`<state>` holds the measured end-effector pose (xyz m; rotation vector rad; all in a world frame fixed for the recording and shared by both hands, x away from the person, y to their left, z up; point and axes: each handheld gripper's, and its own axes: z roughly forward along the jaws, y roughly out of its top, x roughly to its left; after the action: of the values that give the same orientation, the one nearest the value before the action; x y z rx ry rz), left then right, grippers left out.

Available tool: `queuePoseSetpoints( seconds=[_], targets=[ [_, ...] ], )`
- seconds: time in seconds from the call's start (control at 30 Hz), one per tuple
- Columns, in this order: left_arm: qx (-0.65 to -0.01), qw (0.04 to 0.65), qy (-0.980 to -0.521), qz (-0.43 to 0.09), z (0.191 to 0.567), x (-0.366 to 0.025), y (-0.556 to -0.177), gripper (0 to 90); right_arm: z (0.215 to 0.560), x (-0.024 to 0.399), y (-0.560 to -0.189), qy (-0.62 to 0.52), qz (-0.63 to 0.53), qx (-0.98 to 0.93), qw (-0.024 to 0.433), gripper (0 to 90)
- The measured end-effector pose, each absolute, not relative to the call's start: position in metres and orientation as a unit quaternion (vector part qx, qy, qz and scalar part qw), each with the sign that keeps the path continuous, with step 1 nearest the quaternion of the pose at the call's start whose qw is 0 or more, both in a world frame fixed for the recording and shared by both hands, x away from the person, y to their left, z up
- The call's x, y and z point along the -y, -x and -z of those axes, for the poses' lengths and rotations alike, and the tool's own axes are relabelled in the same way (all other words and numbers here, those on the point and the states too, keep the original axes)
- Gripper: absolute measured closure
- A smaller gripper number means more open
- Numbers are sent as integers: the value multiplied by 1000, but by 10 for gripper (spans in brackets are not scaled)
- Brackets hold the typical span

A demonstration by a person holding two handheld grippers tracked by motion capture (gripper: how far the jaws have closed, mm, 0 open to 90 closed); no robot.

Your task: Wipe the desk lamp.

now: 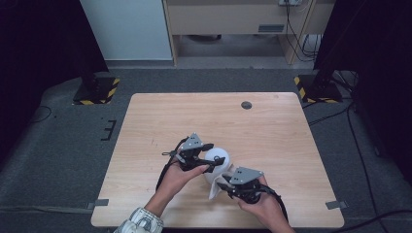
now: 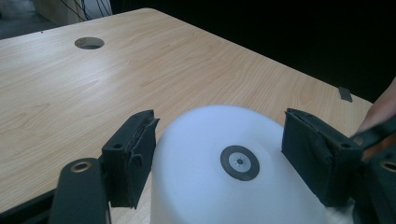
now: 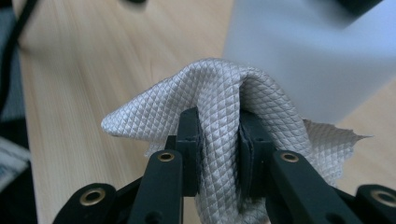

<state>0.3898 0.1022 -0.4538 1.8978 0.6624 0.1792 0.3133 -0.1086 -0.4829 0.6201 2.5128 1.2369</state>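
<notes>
counter (image 1: 272, 126): light wood, round hole (image 1: 247, 105) far side | floor: grey carpet | left tool (image 2: 219, 154) clamps white dome (image 2: 233, 186) | right tool (image 3: 219, 144) pinches grey cloth (image 3: 219, 98)

The dome-shaped object (image 1: 217, 160) stood on the tabletop (image 1: 272, 131), toward the near edge and about midway across; the left hand-held gripper (image 1: 211, 158) lay at its left, one jaw on either side of it; the right hand-held gripper (image 1: 224, 187) lay just nearer and to the right, the cloth (image 1: 215, 191) pinched between its jaws and touching the object's near side. A round hole (image 1: 247, 105) sat in the tabletop near the far edge, well apart from the object; behind the tabletop stood a cabinet (image 1: 228, 19) on the floor.
</notes>
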Motion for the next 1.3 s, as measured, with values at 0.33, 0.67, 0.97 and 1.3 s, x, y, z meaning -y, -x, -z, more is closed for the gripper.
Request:
queuePoseSetpoints(
  seconds=[0.33,0.67,0.97,1.3],
  targets=[
    [-284,564,-766,-115,428,-141,-369,177,494,84,-302,-191,-434,-873,116,733],
    [-367,488,-770,-183,457,-242,-321,198,518,29,-298,-183,-431,-877,108,722],
    [-367,465,-783,-187,467,-245,-322,194,527,23,-307,-209,-429,-872,106,499],
    [-338,462,-800,-180,470,-233,-319,229,506,46,-292,-209,-440,-866,113,366]
  ],
)
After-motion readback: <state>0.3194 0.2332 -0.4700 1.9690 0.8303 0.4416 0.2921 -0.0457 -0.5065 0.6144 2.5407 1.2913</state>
